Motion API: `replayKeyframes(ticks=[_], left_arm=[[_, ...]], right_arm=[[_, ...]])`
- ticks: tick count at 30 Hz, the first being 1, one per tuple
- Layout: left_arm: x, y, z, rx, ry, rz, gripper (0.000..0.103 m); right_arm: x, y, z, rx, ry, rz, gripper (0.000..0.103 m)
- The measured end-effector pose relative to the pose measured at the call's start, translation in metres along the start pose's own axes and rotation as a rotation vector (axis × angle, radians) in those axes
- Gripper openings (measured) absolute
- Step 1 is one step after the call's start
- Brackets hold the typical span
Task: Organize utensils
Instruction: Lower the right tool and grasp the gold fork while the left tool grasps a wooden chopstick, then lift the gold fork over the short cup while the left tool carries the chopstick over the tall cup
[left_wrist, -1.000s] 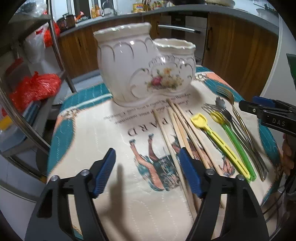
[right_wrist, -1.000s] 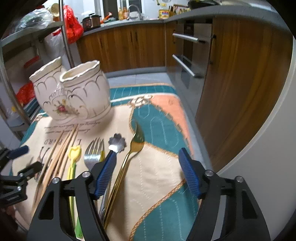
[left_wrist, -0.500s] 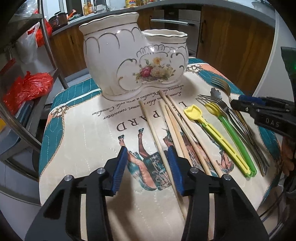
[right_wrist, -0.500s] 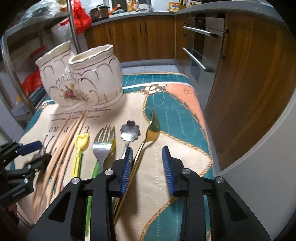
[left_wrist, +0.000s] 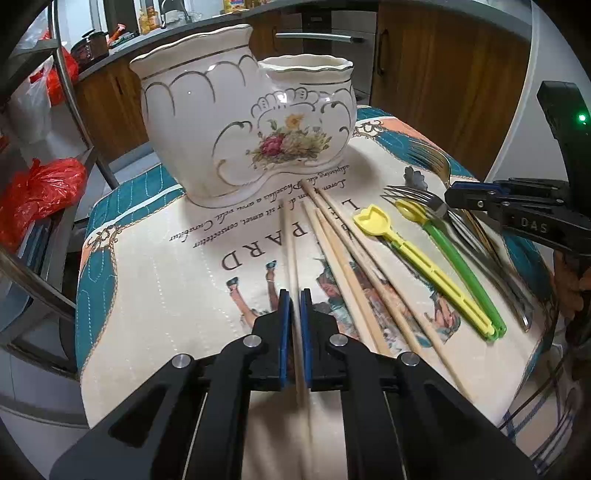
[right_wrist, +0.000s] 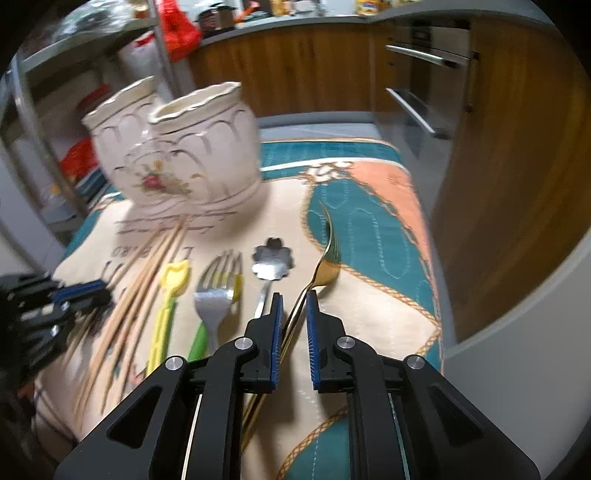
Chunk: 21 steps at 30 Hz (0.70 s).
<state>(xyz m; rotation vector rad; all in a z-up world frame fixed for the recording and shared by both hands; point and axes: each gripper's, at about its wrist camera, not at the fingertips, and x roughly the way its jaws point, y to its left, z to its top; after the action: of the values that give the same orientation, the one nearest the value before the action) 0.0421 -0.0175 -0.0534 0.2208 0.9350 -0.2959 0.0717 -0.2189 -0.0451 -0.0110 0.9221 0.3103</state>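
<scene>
Left wrist view: the holder (left_wrist: 243, 129), a twin ceramic pot, stands at the far side of the surface (left_wrist: 155, 280). The left tongs (left_wrist: 294, 295) are clenched on a chopstick (left_wrist: 290, 251) whose long axis runs near to far, tip toward the holder. In the right wrist view, the right tongs (right_wrist: 294, 295) straddle the gold fork (right_wrist: 325, 258), tines pointing far; contact cannot be told.
</scene>
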Motion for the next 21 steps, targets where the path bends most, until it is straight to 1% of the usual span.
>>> replayKeyframes(ticks=[2, 5, 7, 8, 10, 12, 15, 16, 17, 18, 19, 20, 21], left_arm=[[0.000, 0.006, -0.001, 0.007, 0.010, 0.015, 0.005], [0.000, 0.015, -0.002, -0.003, 0.017, 0.020, 0.005], [-0.001, 0.019, -0.003, -0.016, 0.017, 0.018, 0.005], [-0.001, 0.021, -0.004, -0.022, 0.017, 0.016, 0.005], [-0.001, 0.020, -0.004, -0.026, 0.012, 0.017, 0.005], [-0.001, 0.019, -0.005, -0.027, 0.008, 0.023, 0.005], [-0.003, 0.019, -0.006, -0.034, 0.013, 0.023, 0.005], [-0.004, 0.020, -0.006, -0.036, 0.016, 0.022, 0.006], [-0.005, 0.019, -0.007, -0.043, 0.021, 0.018, 0.007], [-0.006, 0.020, -0.008, -0.049, 0.021, 0.011, 0.009], [-0.008, 0.019, -0.010, -0.053, 0.023, 0.004, 0.015], [-0.008, 0.018, -0.012, -0.055, 0.023, 0.003, 0.023], [-0.009, 0.017, -0.013, -0.055, 0.022, 0.001, 0.027]], right_arm=[[-0.003, 0.001, 0.001, -0.039, -0.001, 0.004, 0.012], [-0.006, 0.001, 0.002, -0.066, -0.007, 0.003, 0.011], [-0.010, -0.004, 0.006, -0.050, -0.035, 0.006, 0.008], [-0.010, -0.007, 0.007, -0.042, -0.046, 0.011, 0.000], [-0.017, -0.011, 0.011, -0.013, -0.093, 0.038, 0.000], [-0.020, -0.011, 0.013, -0.016, -0.114, 0.028, 0.001], [-0.016, -0.015, 0.015, 0.012, -0.083, 0.019, 0.001], [-0.013, -0.016, 0.015, 0.023, -0.064, 0.016, 0.003], [-0.010, -0.018, 0.013, 0.033, -0.038, 0.014, 0.012], [-0.008, -0.020, 0.012, 0.041, -0.024, 0.016, 0.024], [-0.007, -0.020, 0.011, 0.047, -0.020, 0.017, 0.028], [-0.006, -0.020, 0.010, 0.049, -0.015, 0.019, 0.030], [-0.006, -0.019, 0.010, 0.048, -0.011, 0.021, 0.030]])
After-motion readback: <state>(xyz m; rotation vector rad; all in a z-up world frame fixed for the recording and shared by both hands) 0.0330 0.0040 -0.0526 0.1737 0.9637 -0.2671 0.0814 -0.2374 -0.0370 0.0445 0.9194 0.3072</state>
